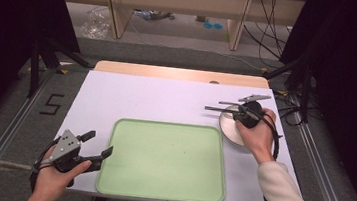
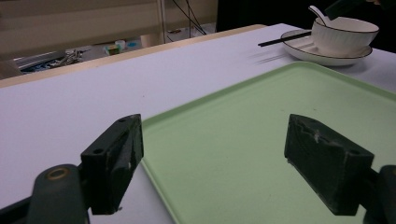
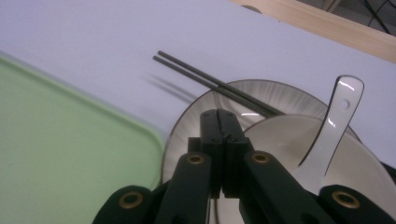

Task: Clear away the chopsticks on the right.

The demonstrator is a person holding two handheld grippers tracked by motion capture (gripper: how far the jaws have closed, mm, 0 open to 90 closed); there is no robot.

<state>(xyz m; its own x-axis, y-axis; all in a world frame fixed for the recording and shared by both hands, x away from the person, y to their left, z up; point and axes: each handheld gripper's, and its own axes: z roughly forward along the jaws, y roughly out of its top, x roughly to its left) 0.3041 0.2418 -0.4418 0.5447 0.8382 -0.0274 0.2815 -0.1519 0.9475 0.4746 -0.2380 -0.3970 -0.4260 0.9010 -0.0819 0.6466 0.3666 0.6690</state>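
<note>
While your left hand rests near the table's front left corner in the high view, your left gripper [image 1: 95, 146] points at the green tray [image 1: 163, 160], its jaws standing wide apart with nothing between them, the near jaw just at the tray's left rim. Your right gripper [image 1: 238, 113] sits over the white bowl [image 1: 228, 117] on the plate [image 1: 230, 134] at the right of the table [image 1: 141, 96], just beyond the tray's far right corner. A pair of black chopsticks [image 1: 216, 108] juts out leftward from the plate over the table.

In the left gripper view, your jaws again stand well apart, and the bare tray [image 2: 261, 121] spreads between and beyond them. Farther off, at the upper right, the bowl [image 2: 343, 39] stands on the plate [image 2: 299, 49], a spoon [image 2: 319, 12] leans out of the bowl, and the chopsticks [image 2: 282, 39] rest on the plate's rim with their tips over the table [image 2: 93, 93].

In the right gripper view, your jaws are closed flat against each other, gripping nothing. They hover over the near edge of the bowl [image 3: 289, 140], which sits on the plate [image 3: 275, 95]. The spoon [image 3: 334, 116] leans in the bowl to the right of your jaws, apart from them. The chopsticks [image 3: 205, 77] lie side by side across the plate's rim, tips out over the table [image 3: 116, 37]. The tray's corner [image 3: 70, 140] lies at the left, close beside the plate.
</note>
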